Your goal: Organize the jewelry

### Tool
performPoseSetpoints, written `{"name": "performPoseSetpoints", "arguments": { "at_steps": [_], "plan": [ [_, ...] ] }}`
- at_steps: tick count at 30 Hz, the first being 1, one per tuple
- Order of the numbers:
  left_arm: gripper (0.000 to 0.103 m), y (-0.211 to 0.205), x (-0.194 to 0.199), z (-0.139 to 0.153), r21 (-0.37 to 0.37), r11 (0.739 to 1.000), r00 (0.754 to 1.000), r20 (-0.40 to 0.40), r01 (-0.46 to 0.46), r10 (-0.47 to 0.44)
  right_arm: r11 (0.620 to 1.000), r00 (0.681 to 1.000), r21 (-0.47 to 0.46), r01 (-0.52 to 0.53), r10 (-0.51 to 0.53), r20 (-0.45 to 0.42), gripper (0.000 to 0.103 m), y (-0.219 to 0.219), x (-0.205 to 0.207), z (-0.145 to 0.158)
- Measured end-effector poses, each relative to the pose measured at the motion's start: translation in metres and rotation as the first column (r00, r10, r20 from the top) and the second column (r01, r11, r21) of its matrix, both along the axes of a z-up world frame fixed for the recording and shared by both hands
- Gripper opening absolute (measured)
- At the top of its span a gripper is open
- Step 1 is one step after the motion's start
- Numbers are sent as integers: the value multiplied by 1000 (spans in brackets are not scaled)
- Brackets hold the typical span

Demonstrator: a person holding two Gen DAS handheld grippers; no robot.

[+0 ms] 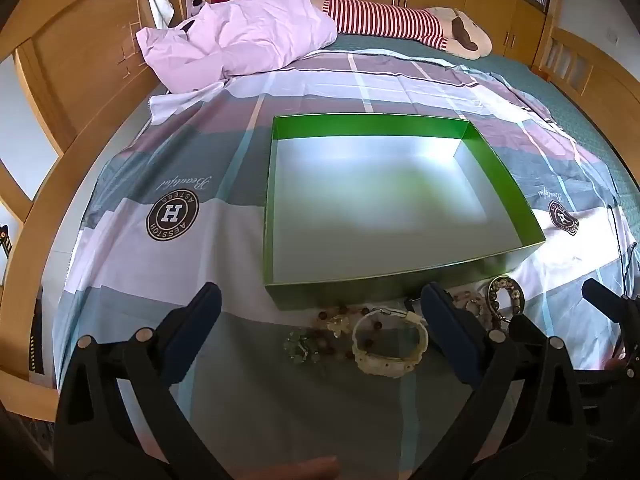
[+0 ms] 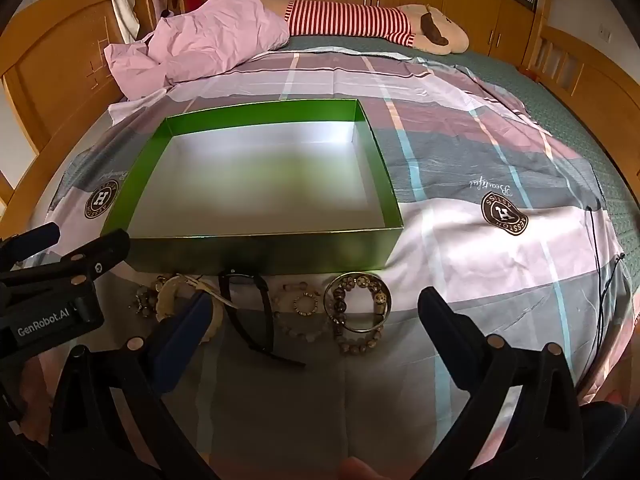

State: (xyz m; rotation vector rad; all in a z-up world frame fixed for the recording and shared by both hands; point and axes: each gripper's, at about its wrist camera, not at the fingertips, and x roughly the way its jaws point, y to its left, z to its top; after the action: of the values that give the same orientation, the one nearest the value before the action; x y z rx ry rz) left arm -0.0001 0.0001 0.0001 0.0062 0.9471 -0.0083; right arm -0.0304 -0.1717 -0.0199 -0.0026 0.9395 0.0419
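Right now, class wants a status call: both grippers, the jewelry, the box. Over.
Left gripper open, empty. Right gripper open, empty. Beaded bracelets and black-strapped watch on bedspread beside shallow green cardboard box, which is empty. Nothing blocking.

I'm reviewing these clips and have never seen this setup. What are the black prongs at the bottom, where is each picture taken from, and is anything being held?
There is no robot: a person holds a two-finger gripper in each hand, and each carries a fisheye camera looking along its fingers. One picture is from the left gripper, the other from the right gripper. Both are open and hold nothing. They hang over a bed with a plaid sheet. An empty green box sits on it. In front of the box lie the beaded bracelets, a black strap and a pale watch.
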Motion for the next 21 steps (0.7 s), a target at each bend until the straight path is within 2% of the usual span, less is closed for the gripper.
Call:
{"name": "performPoseSetpoints", "arguments": {
  "at_steps": [21],
  "plan": [
    [99, 3, -1, -5, 9, 1000, 1000, -8, -2, 2, 1000, 1000, 8, -10, 10, -12, 100, 3, -1, -4]
  ]
}}
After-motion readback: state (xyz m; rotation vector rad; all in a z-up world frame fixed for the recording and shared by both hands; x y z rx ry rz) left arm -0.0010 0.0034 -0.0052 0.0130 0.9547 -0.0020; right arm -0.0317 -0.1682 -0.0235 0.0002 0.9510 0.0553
